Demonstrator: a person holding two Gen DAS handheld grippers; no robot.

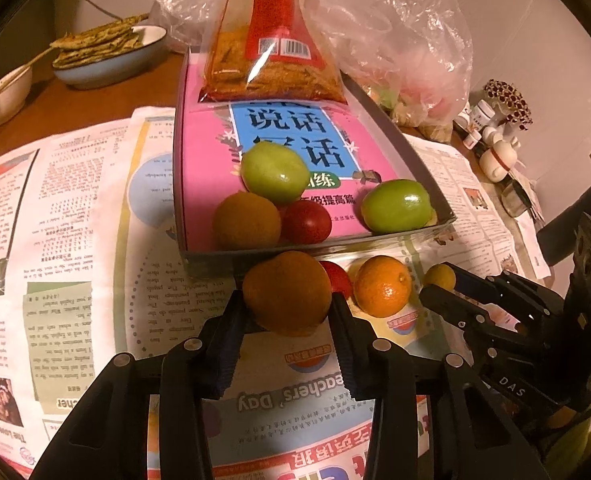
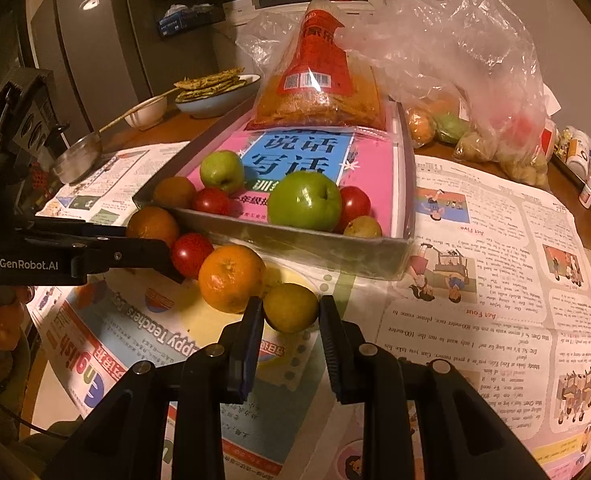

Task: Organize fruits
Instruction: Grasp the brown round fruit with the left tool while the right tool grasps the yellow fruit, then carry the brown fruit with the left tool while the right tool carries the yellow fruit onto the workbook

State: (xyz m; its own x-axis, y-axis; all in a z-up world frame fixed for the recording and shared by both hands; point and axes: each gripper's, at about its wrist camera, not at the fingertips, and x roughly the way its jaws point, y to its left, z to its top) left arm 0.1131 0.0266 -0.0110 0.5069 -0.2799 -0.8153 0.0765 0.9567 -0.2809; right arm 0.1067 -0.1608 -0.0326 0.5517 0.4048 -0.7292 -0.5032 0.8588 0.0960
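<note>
- on the newspaper [image 1: 75, 208] spread over a wooden table, a shallow grey box [image 2: 307, 249] lined with a pink book cover [image 1: 207, 152] holds several fruits
- left gripper [image 1: 287, 312] is clamped on a brown round fruit [image 1: 286, 292] just in front of the box wall – both pads press its sides, and the jaws are narrow
- right gripper [image 2: 290, 312] is nearly closed on a small yellow-green fruit [image 2: 290, 307], pads touching it on either side; this fruit rests on the paper beside an orange [image 2: 231, 278]
- a red fruit [image 2: 191, 254] lies between the orange and the brown round fruit, close against the front of the box
- inside the box, seen from the right wrist view: a large green apple [image 2: 304, 200], a smaller green apple [image 2: 221, 171] behind it to the left, a red tomato-like fruit [image 2: 211, 202], a brownish fruit [image 2: 174, 191] in the left corner, another red one [image 2: 354, 203] and a small yellowish one [image 2: 362, 227] near the right corner
- a packet of orange-brown snacks [image 1: 273, 60] with a red label rests on the far end of the box
- crumpled clear plastic bags [image 2: 455, 60] sit to the right of the box – more fruit shows through them
- far left, a blue bowl [image 1: 107, 68] carries stacked flatbreads, with a small white bowl [image 1: 7, 96] beside it
</note>
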